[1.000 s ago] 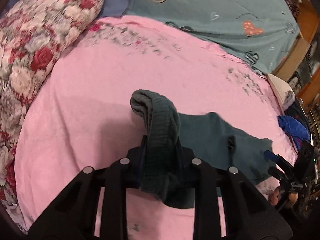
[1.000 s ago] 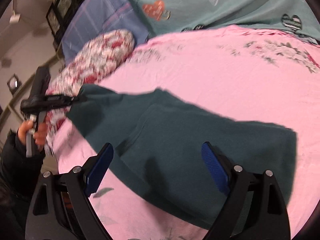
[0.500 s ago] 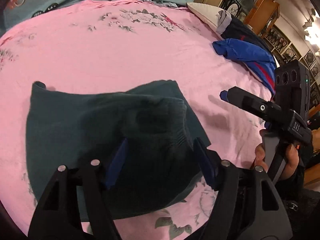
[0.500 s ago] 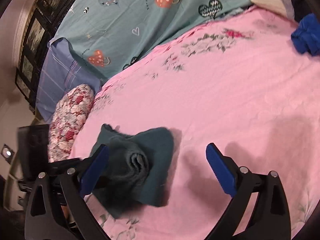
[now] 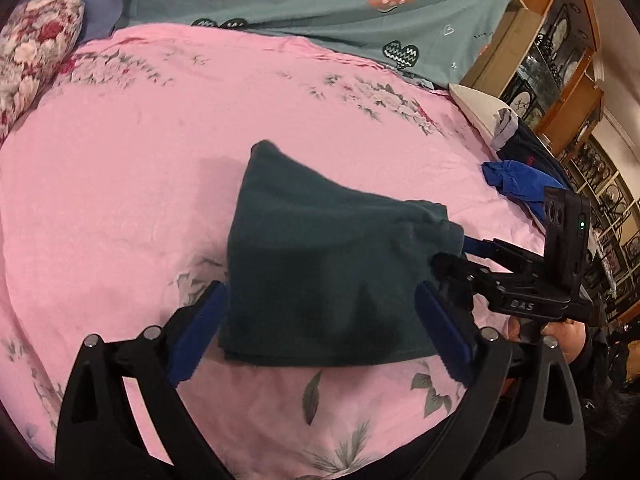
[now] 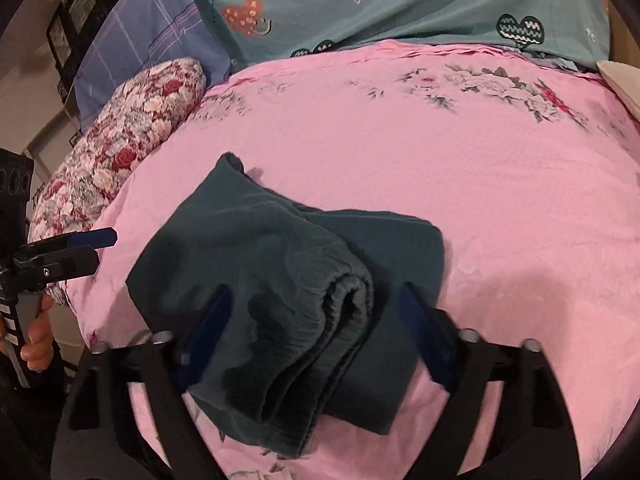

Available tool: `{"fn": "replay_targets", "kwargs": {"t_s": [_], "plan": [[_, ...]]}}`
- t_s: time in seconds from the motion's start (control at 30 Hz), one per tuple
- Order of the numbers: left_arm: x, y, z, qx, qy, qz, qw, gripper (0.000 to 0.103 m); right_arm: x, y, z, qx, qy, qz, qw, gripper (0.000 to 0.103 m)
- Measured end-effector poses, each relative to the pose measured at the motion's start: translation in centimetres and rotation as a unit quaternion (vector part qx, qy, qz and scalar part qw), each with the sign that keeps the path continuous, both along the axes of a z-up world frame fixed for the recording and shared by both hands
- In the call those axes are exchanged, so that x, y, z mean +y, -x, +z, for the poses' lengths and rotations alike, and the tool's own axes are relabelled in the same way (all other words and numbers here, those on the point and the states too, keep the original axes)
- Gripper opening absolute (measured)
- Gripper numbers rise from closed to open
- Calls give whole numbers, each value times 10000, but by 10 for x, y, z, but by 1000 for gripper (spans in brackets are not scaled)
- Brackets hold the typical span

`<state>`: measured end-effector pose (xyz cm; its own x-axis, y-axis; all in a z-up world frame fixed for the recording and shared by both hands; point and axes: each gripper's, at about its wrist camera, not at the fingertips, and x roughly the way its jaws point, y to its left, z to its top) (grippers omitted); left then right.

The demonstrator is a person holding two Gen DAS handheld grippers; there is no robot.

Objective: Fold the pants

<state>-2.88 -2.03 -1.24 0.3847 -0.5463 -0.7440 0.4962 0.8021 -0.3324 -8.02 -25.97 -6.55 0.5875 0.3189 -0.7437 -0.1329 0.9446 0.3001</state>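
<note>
A second ago the left tool (image 5: 320, 336) pinched a raised bunch of the pants (image 5: 324, 264); now its jaws are opening wide and the cloth lies let go as a thick folded bundle on the pink bed (image 5: 120, 184) — the fold looks nearly done. The right tool (image 6: 316, 336) tilts down over the bundle's rolled edge, jaws closing around it — pads not yet clearly pressing.

The right gripper's (image 6: 316, 320) jaws are closing around folded dark-green knit pants (image 6: 280, 280) on a pink floral bedsheet (image 6: 440, 140).
</note>
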Motion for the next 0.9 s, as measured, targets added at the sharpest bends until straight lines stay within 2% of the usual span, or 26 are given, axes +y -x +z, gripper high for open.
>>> {"fn": "replay_targets", "kwargs": {"t_s": [0.1,0.23,0.3,0.33,0.37,0.43,0.47,0.53,0.6,0.67,0.73,0.77,0.8,0.83,0.9], "plan": [[7,-5,-12,217,124,87,9996,96,2,-1,15,-182,36,285,9994,19],[5,-3,-9,70,125,5,9999,96,-3,-1,61,-643,537,187,9963,18],[-5,2,-4,-96,78,-131,9998,96,-12,-12,62,-425,801,-46,9959,18],[-9,4,-2,-163,50,-201,9997,96,-18,-18,55,-222,817,-149,9963,18],[-14,6,-2,-235,0,-277,9993,96,-24,-26,38,167,834,-236,9961,19],[-24,7,-6,-266,-131,-426,9987,96,-28,-34,8,656,889,-283,9935,25],[-29,7,-9,-257,-188,-501,9982,96,-30,-32,2,618,827,-312,9942,35],[-44,10,-17,-273,-422,-706,9962,96,-36,-25,7,508,728,-494,9948,40],[-55,15,-23,-341,-575,-941,9933,96,-38,-17,26,205,875,-799,9927,56],[-64,19,-27,-476,-662,-1103,9906,96,-38,-6,47,-257,894,-961,9910,59],[-67,14,-38,-409,-821,-1092,9898,96,-36,-5,60,-543,58,-546,9970,59],[-68,10,-44,-336,-864,-1088,9897,96,-33,-7,59,-527,-345,-296,9976,59],[-67,11,-44,-427,-862,-1098,9893,96,-29,-13,51,-365,-668,-99,9971,59],[-68,14,-44,-484,-909,-1114,9884,96,-26,-20,42,-175,-710,-54,9973,59],[-68,17,-45,-553,-1016,-1134,9868,96,-30,-37,10,351,-363,-391,9980,59]]}}
